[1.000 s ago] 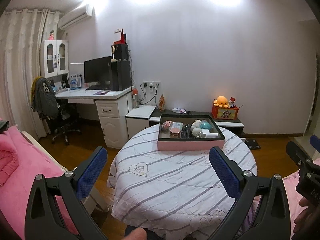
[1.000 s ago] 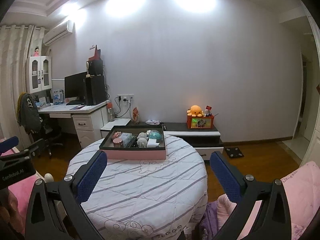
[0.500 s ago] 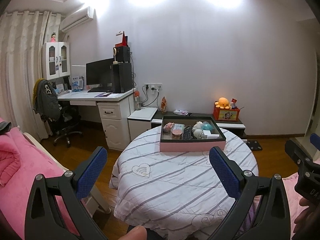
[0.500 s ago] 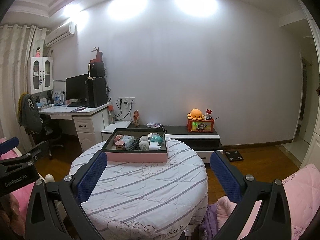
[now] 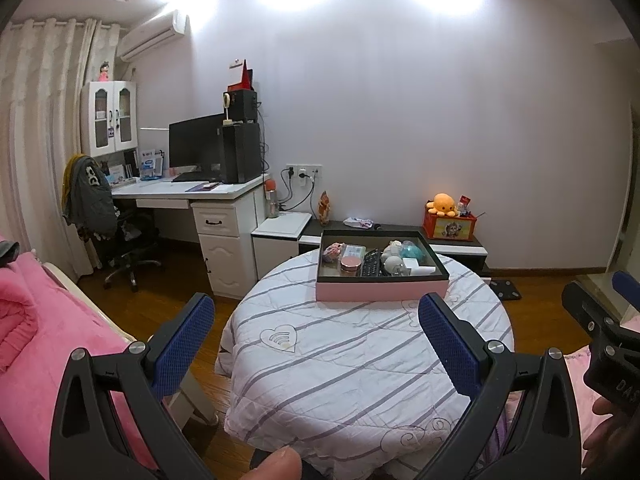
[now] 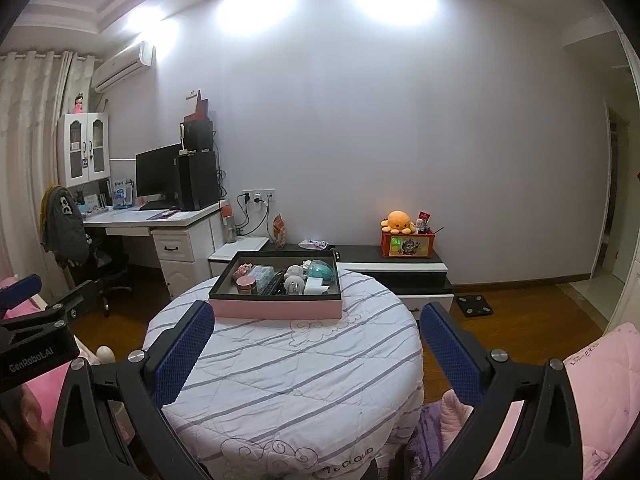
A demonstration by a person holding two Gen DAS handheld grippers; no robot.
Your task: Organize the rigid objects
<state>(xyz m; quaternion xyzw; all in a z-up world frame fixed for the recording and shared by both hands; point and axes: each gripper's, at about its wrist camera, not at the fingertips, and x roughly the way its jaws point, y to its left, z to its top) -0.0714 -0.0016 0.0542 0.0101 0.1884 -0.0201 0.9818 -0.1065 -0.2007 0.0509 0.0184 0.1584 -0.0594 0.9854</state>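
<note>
The left gripper [image 5: 316, 344] is held above the near edge of the table with its blue pads [image 5: 182, 346] spread wide and nothing between them. The right gripper [image 6: 316, 350] is spread just as wide and also empty; its body shows at 3 o'clock in the left view, and the left one's body shows at 9 o'clock in the right view. A fingertip [image 5: 276, 465] pokes in at 6 o'clock of the left view.

Ahead of both lies a round table [image 5: 360, 364] under a white cloth with grey stripes. At its far side, toward 12 o'clock, sits a pink box [image 5: 382, 292] with a dark inside. It holds the small things close together: a remote [image 5: 371, 267] near the middle, a pink round tin [image 5: 351, 266] to its 9 o'clock, a teal ball [image 5: 412, 251] toward 2 o'clock, and a white figure [image 5: 394, 262] beside the remote. Both grippers are well apart from the box.

Beyond the table, a low cabinet [image 6: 400, 270] runs along the wall with an orange plush [image 6: 397, 222] on a red box. At 10 o'clock stands a white desk [image 5: 200, 196] with a monitor [image 5: 196, 144], and a chair [image 5: 116, 236] hung with a grey jacket. Pink bedding [image 5: 36, 328] fills 8 o'clock in the left view.
</note>
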